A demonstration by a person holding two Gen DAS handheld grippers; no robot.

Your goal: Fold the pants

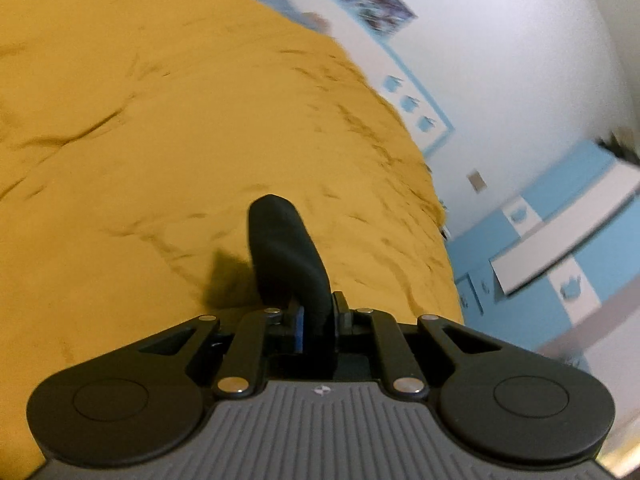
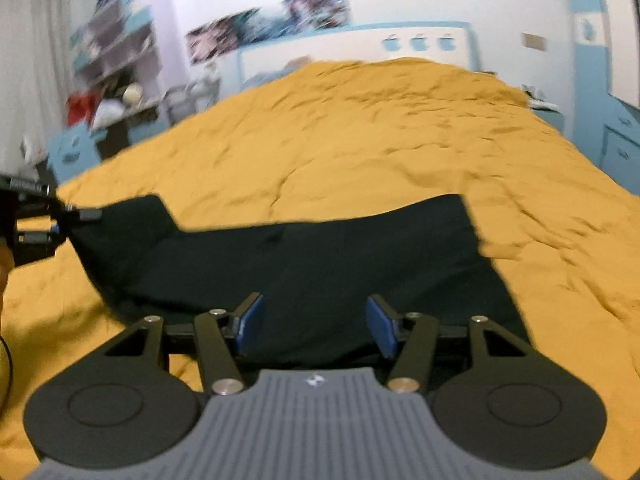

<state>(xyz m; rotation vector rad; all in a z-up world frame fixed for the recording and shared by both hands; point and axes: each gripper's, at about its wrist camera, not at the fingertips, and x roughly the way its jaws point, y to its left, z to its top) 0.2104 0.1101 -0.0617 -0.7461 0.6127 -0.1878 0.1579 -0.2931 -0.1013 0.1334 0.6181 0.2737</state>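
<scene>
1. Left gripper [image 1: 316, 316] is clenched on a fold of the black pants [image 2: 304, 276]; in its own wrist view a dark roll of cloth stands up out of the near-closed jaws at lower centre. Seen from the right wrist view, that same gripper [image 2: 70, 220] sits at the far left edge, pinching one corner of the garment.

2. Right gripper [image 2: 314, 326] is released: its blue pads [image 2: 250, 324] stand well apart with nothing pressed between them, hovering just over the near edge of the pants at bottom centre.

3. Pants lie spread across the middle of the right wrist view, on the bedspread [image 2: 360, 140], with the left corner drawn up toward the gripper and the right side lying flat.

4. To do this step well (my judgement only), the free gripper should take the near edge opposite the held corner, pinching both layers, so that both ends travel together and the fold line stays straight. A one-sided pull would likely drag the cloth askew.

5. Material: matte black fabric, soft and limp, draping rather than holding shape; it probably slides easily over the cover.

6. Beneath is a mustard-yellow quilted bedspread, puffy and creased, filling most of both views.

7. Beyond, a white headboard [image 2: 360, 48] edged in light blue sits at upper centre, with posters [image 2: 272, 20] (blurred) on the wall above.
</scene>
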